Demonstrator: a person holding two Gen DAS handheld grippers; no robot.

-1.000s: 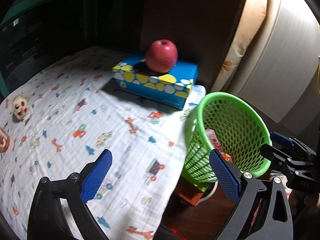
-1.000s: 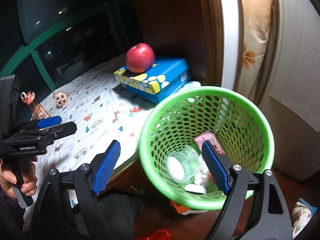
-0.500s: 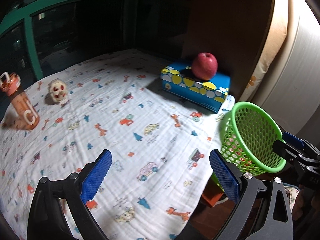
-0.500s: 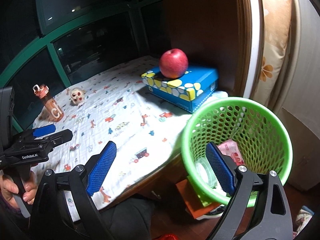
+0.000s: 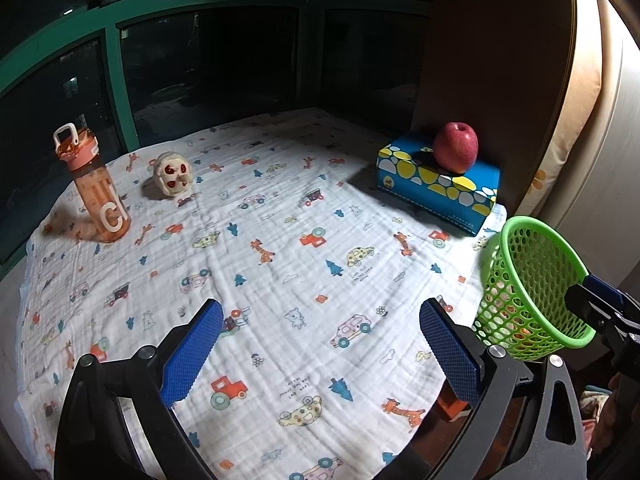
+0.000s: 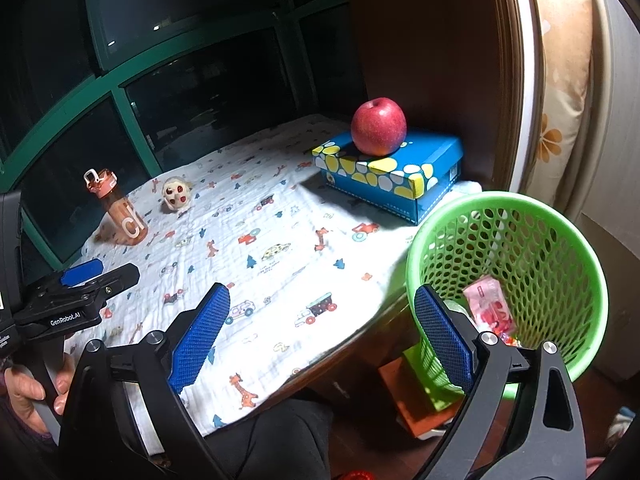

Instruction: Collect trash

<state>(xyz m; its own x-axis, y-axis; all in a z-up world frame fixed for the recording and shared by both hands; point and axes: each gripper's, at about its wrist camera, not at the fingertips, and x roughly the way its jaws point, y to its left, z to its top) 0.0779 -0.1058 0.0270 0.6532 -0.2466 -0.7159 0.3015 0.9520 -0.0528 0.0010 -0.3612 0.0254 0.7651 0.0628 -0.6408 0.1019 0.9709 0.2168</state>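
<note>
I've got the left gripper [image 5: 320,344] spread wide over the printed cloth [image 5: 280,264], nothing between its pads. At the cloth's far left corner, the orange bottle [image 5: 94,188] stands upright, the crumpled white wad [image 5: 172,176] just beside it; that's ahead-left of my jaws, and my left hand looks nearer. My right gripper [image 6: 320,332] is opening, empty. Off the cloth's right edge, the green basket [image 6: 560,240] holds a pink wrapper [image 6: 490,300]; the rest inside I can't make out.
</note>
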